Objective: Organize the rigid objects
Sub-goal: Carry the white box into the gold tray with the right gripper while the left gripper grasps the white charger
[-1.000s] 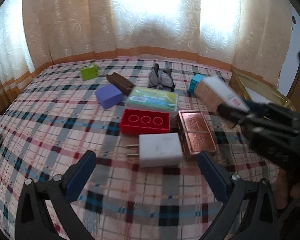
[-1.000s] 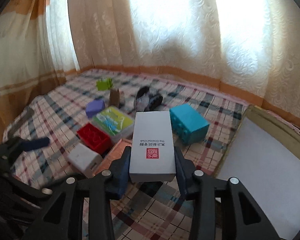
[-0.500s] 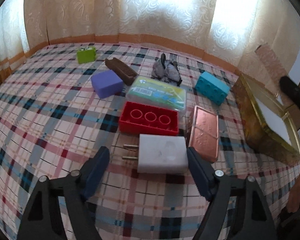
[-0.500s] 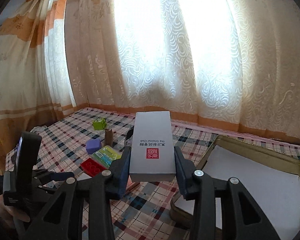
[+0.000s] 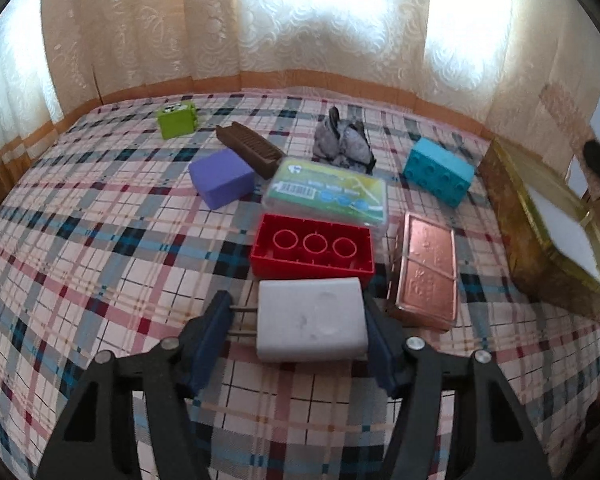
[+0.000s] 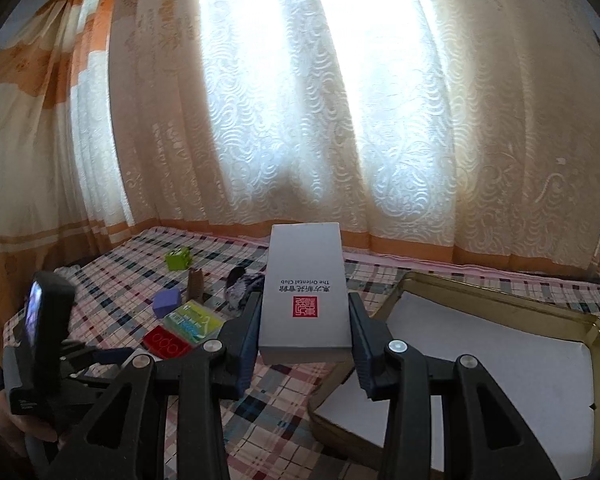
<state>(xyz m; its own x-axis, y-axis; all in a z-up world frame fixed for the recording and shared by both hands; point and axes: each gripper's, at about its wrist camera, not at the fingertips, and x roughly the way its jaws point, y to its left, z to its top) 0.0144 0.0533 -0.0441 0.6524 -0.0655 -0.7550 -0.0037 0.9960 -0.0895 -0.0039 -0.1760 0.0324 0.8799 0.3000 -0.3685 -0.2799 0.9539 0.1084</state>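
A white plug adapter (image 5: 312, 324) lies on the plaid bedspread (image 5: 100, 240), prongs pointing left. My left gripper (image 5: 296, 314) straddles it and its jaws are closing: the left pad meets the prong tips and the right pad touches the adapter's right end. My right gripper (image 6: 305, 320) is shut on a long white box (image 6: 305, 280) with a red seal, held in the air over the bed. Just right of it sits the open gold tin (image 6: 500, 308) with a white lining, which the left wrist view shows as the gold tin (image 5: 540, 216) at the right edge.
Close behind the adapter lie a red brick (image 5: 312, 250) and a copper tin (image 5: 426, 272). Farther back are a clear floss box (image 5: 328, 192), teal brick (image 5: 438, 170), purple block (image 5: 222, 178), brown comb (image 5: 248, 148), green cube (image 5: 177, 119) and grey cloth (image 5: 344, 142). Curtains close off the back.
The left jaws have narrowed from wide open until they reach both ends of the adapter. The right gripper has risen with the white box and swung from over the objects towards the gold tin.
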